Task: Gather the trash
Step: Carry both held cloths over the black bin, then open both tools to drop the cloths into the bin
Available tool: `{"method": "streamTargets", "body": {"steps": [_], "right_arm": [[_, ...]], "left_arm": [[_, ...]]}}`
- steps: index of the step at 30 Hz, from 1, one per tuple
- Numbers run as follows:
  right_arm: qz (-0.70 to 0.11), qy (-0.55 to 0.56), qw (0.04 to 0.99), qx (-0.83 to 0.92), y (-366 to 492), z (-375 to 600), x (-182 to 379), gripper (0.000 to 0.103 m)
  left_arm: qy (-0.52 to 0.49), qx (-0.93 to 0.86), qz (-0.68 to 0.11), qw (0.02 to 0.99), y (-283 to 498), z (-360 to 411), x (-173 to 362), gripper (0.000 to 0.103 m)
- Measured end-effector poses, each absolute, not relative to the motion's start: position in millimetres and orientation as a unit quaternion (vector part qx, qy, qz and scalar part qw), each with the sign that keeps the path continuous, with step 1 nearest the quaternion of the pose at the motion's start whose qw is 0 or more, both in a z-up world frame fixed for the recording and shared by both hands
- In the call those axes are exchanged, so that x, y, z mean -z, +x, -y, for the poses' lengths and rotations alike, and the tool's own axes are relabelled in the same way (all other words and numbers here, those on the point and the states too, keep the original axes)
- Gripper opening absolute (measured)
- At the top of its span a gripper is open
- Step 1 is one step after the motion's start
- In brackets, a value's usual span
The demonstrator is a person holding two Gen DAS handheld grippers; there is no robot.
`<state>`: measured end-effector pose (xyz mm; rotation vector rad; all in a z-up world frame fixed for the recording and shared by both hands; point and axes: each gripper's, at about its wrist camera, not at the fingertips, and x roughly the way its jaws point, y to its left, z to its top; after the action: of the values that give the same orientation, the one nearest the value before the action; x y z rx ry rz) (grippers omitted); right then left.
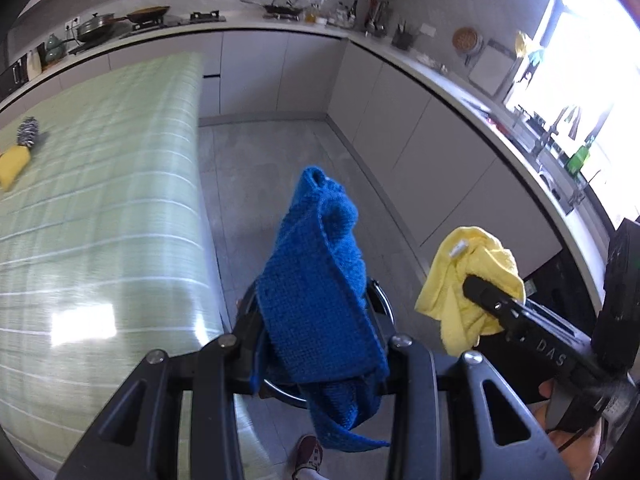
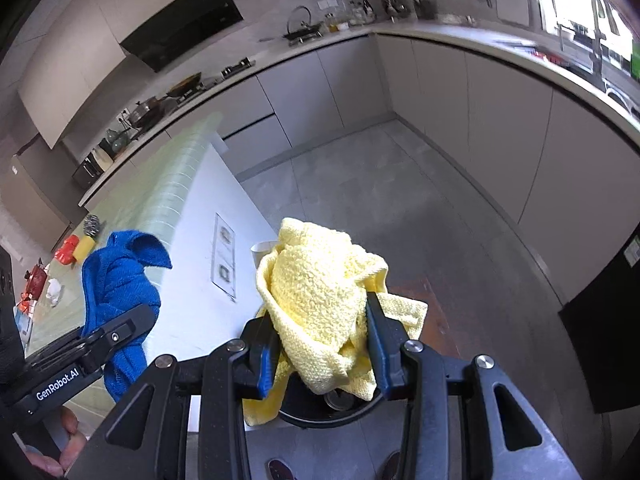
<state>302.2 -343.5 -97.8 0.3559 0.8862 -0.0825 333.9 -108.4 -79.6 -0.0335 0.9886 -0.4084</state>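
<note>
A blue knitted cloth (image 1: 316, 280) hangs upright between the fingers of my left gripper (image 1: 316, 320), which is shut on it. My right gripper (image 2: 320, 344) is shut on a bunched yellow towel (image 2: 320, 300). Both grippers are side by side over the grey floor, just off the table's edge. The left wrist view shows the yellow towel (image 1: 468, 280) at right; the right wrist view shows the blue cloth (image 2: 120, 280) at left. Under both grippers sits a round black bin (image 2: 308, 422) with a chrome rim (image 1: 386, 300), mostly hidden by the cloths.
A table with a green checked cloth (image 1: 100, 220) stands at left, bearing a steel scourer (image 1: 28, 130), a yellow item (image 1: 14, 166) and red items (image 2: 66, 250). Grey cabinets and a cluttered counter (image 1: 280, 28) wrap the room. A person's shoe (image 1: 308, 454) is below.
</note>
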Motion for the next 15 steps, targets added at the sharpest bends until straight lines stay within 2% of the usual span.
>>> {"method": "streamTargets", "body": {"steps": [15], "right_arm": [[-0.487, 0.154, 0.860, 0.009, 355, 344, 174, 0.041]], "left_arm": [[0.039, 0.137, -0.527, 0.838, 347, 147, 133, 0.042]]}}
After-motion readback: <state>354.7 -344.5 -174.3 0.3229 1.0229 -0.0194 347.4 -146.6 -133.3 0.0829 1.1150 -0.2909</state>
